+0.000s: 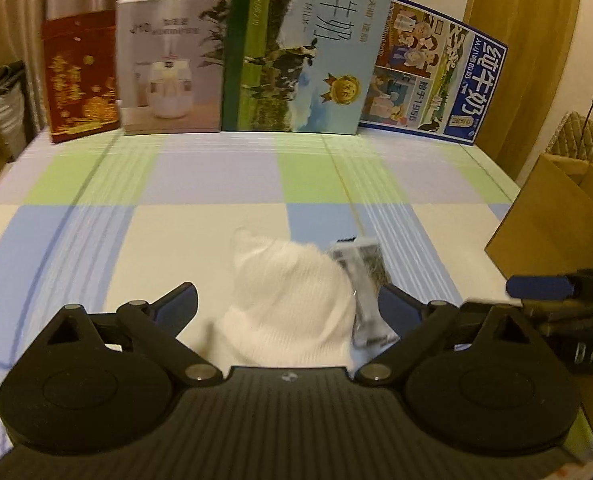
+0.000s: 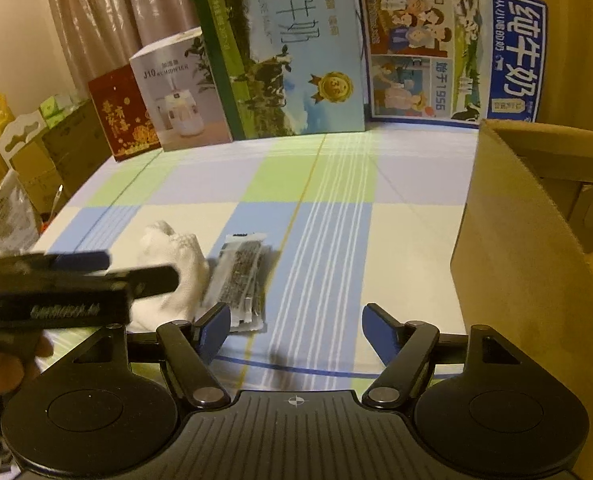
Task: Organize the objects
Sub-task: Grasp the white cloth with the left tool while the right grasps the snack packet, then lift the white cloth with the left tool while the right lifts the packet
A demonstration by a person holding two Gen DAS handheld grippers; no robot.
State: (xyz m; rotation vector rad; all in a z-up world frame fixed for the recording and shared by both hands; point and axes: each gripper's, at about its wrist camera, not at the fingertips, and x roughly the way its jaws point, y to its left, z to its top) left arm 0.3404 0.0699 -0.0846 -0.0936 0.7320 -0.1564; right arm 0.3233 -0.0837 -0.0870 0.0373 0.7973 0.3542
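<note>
A white sock (image 1: 284,292) lies crumpled on the checked tablecloth (image 1: 200,176), between the spread fingers of my left gripper (image 1: 288,300), which is open and not closed on it. A clear packet with dark contents (image 1: 362,280) lies right beside the sock, touching its right edge. In the right wrist view the sock (image 2: 176,268) and packet (image 2: 242,280) lie ahead and to the left. My right gripper (image 2: 298,324) is open over bare cloth with nothing in it. The blurred left gripper (image 2: 136,270) hovers over the sock.
An open cardboard box (image 2: 512,264) stands at the table's right edge (image 1: 552,232). Along the back stand a red box (image 1: 80,76), a humidifier box (image 1: 172,64) and two milk cartons (image 1: 304,48). Bags and boxes (image 2: 36,160) are piled beyond the left edge.
</note>
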